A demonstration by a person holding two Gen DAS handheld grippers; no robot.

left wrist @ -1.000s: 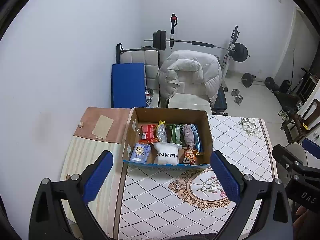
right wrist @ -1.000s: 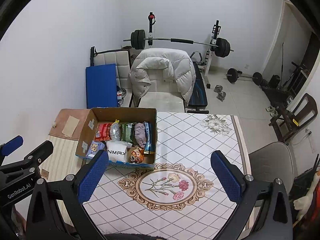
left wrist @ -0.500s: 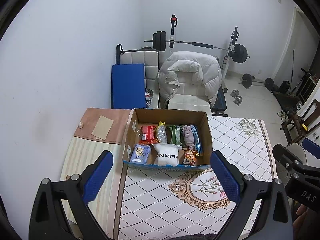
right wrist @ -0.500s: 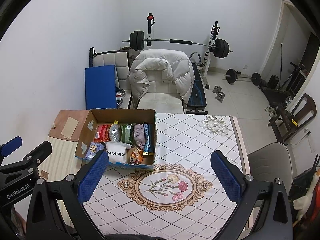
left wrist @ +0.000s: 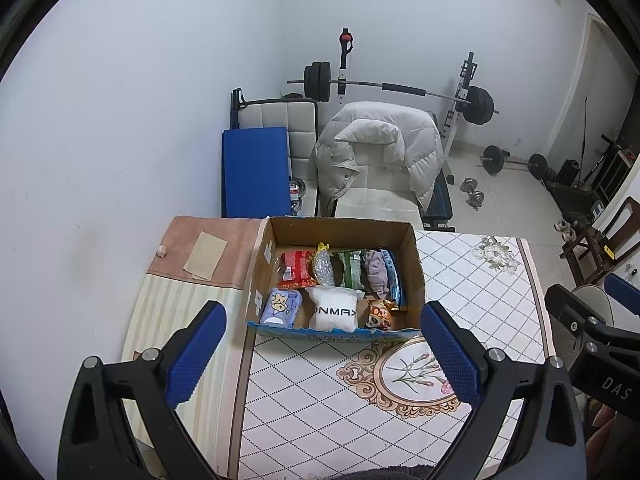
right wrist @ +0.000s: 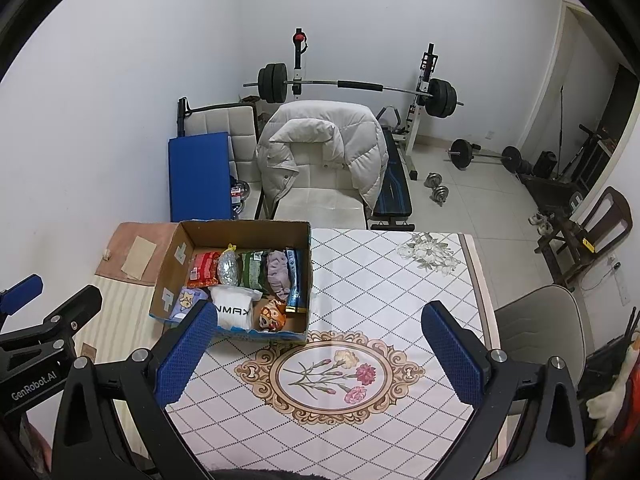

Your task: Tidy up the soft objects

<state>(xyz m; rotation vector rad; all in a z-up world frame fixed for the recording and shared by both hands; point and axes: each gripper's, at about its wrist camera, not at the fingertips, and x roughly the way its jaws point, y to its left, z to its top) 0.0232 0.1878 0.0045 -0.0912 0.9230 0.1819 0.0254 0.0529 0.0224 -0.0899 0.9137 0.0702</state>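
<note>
An open cardboard box [left wrist: 416, 264] [right wrist: 168, 276] stands on the table, filled with soft items: a white sock pack [left wrist: 334, 312] [right wrist: 234, 312], a red packet [left wrist: 296, 268], a green packet [left wrist: 352, 268], a purple cloth [left wrist: 376, 272] and a blue tissue pack [left wrist: 280, 308]. My left gripper [left wrist: 322, 348] is open and empty, held high in front of the box. My right gripper [right wrist: 320, 348] is open and empty, above the table's flower medallion [right wrist: 332, 372], right of the box.
The table has a diamond-pattern cloth [right wrist: 384, 280] and a striped mat [left wrist: 168, 312] at the left by the wall. Behind it stand a chair with a white jacket [left wrist: 380, 152], a blue pad [left wrist: 256, 172] and a barbell rack [left wrist: 400, 92]. A grey chair [right wrist: 536, 328] is at the right.
Both grippers have drifted slightly, the view shifting a little. The box and its contents have not moved.
</note>
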